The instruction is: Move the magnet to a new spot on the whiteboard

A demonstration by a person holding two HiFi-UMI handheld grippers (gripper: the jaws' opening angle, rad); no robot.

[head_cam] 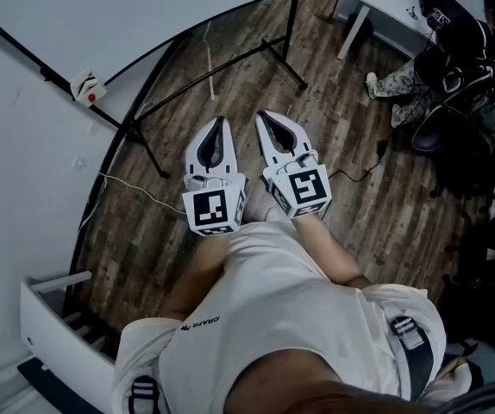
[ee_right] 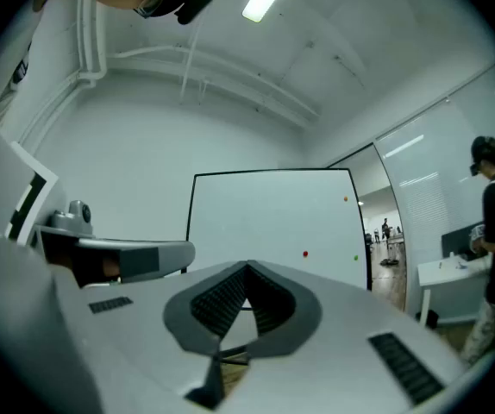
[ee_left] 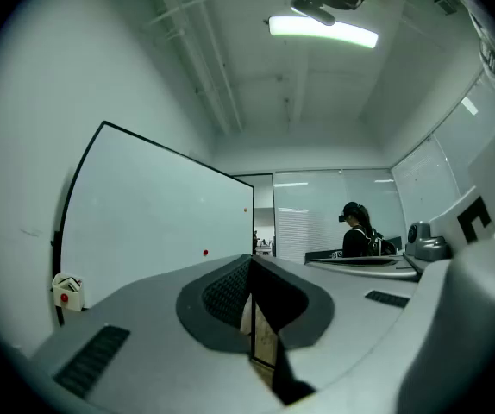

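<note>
Left tool (head_cam: 221,124) and right tool (head_cam: 262,116) sit closed, empty; whiteboard (ee_right: 265,218) magnets (ee_right: 305,253) are mere specks.

Cool, even indoor light from a ceiling strip lamp (ee_left: 323,31), the lamp itself overexposed, whiteboard (ee_right: 269,222) evenly pale, wooden floor (head_cam: 230,84) dimmer, strong fisheye bending, black corners in both gripper views, close foreground soft

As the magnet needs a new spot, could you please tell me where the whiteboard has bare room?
The whiteboard is bare across its left and middle, from its left edge to the red magnet. The right side is crowded: the orange magnet sits high near the right edge, the green magnet low beside the red one.
</note>
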